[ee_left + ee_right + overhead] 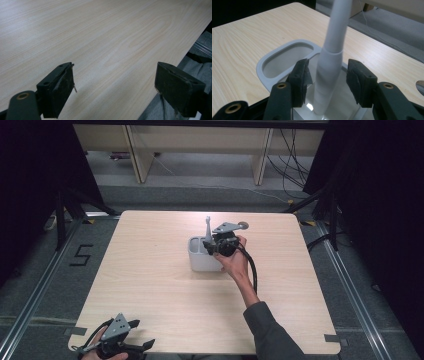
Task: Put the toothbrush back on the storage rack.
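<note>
Left gripper [131,336] sat at the near-left corner of the table [150,285], held low in the person's left hand [102,346], jaws spread wide with nothing between them. In the left gripper view its fingertips [60,92] hung over bare wood grain near the table edge.

Mid-table stood a white caddy [201,256], a small holder with compartments. A grey-white utensil handle [208,227] stuck up out of it, tilted slightly.

Right gripper [216,247] was at the caddy's right side, held in the right hand [235,262], cable [252,270] trailing back along the forearm. In the right gripper view the jaws were apart on either side of the handle [329,65], pads [300,75] not touching it; the handle stood in the compartment beside an empty oval one [287,58]. A small round grey object [243,225] lay on the table just beyond the gripper; could not tell what it was.
</note>
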Demonstrator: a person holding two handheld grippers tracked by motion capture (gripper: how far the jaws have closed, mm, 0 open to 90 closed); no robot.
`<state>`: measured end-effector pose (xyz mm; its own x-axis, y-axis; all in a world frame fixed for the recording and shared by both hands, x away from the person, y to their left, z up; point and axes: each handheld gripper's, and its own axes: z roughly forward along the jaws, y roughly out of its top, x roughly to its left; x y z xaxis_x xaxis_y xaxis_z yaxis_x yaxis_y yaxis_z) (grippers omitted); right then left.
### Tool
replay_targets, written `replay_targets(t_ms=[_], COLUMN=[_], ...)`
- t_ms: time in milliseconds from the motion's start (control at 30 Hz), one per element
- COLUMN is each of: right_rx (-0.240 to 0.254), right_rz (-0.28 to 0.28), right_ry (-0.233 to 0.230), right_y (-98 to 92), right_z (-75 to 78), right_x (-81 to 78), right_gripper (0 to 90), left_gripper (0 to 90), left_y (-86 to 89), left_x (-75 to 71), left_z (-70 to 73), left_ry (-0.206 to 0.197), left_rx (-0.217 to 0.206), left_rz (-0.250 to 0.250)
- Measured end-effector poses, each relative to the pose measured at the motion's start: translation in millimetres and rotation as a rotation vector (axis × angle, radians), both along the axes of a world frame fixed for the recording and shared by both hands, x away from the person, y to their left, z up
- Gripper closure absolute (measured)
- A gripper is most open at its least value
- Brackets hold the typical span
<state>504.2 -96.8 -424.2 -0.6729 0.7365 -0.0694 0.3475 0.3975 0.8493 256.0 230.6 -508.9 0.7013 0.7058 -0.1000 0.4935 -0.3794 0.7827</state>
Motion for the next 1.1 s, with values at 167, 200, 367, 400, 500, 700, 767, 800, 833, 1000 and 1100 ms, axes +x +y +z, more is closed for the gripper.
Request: replay_targets(t_ms=[167,200,367,400,500,700,767,800,833,1000,1100], right_rx=[0.012,0.014,0.015,0.034,0.033,0.033,0.072,0.066,0.066,0.080,0.080], right_rz=[-0.004,-0.001,-0.002,-0.015,-0.009,-0.012,-0.025,-0.018,-0.018,-0.024,-0.023], right_ry=[0.001,-0.003,-0.014,-0.007,-0.006,-0.016,0.009,0.016,0.016,0.015,0.013], right_y=[-2.6,-4.3,-7.3,-7.7,-9.6,-14.3,-14.3,-16.1,-16.1,-20.7,-21.5], right_z=[3.6,5.0,7.2,6.8,8.0,12.1,13.0,15.0,15.0,18.4,19.2], right_x=[-2.5,-2.8,-3.4,-4.6,-5.4,-8.0,-10.6,-12.2,-12.2,-15.9,-17.4], right_gripper=[50.5,49.6,49.0,48.2,47.0,43.9,42.9,42.0,42.0,39.6,37.7], left_gripper=[15.0,15.0,15.0,15.0,15.0,15.0,15.0,15.0,15.0,15.0,15.0], left_y=[-1.9,-1.7,-1.7,-2.5,-2.5,-2.0,0.1,-1.4,-1.4,-1.1,-1.1], left_x=[-1.1,-1.0,-0.9,-1.4,-1.3,-1.2,-0.1,-0.7,-0.7,-0.6,-0.7], left_z=[-0.4,-0.1,-0.2,-0.6,-0.9,-0.3,0.3,-0.3,-0.3,-0.2,-0.2], left_ry=[0.007,0.012,0.007,0.006,0.006,0.013,0.008,0.011,0.011,0.010,0.010], left_rx=[-0.028,-0.022,-0.022,-0.037,-0.043,-0.026,0.006,-0.015,-0.015,-0.011,-0.013], left_rz=[0.005,0.002,0.008,0.014,0.014,0.004,-0.001,0.010,0.010,0.011,0.013])
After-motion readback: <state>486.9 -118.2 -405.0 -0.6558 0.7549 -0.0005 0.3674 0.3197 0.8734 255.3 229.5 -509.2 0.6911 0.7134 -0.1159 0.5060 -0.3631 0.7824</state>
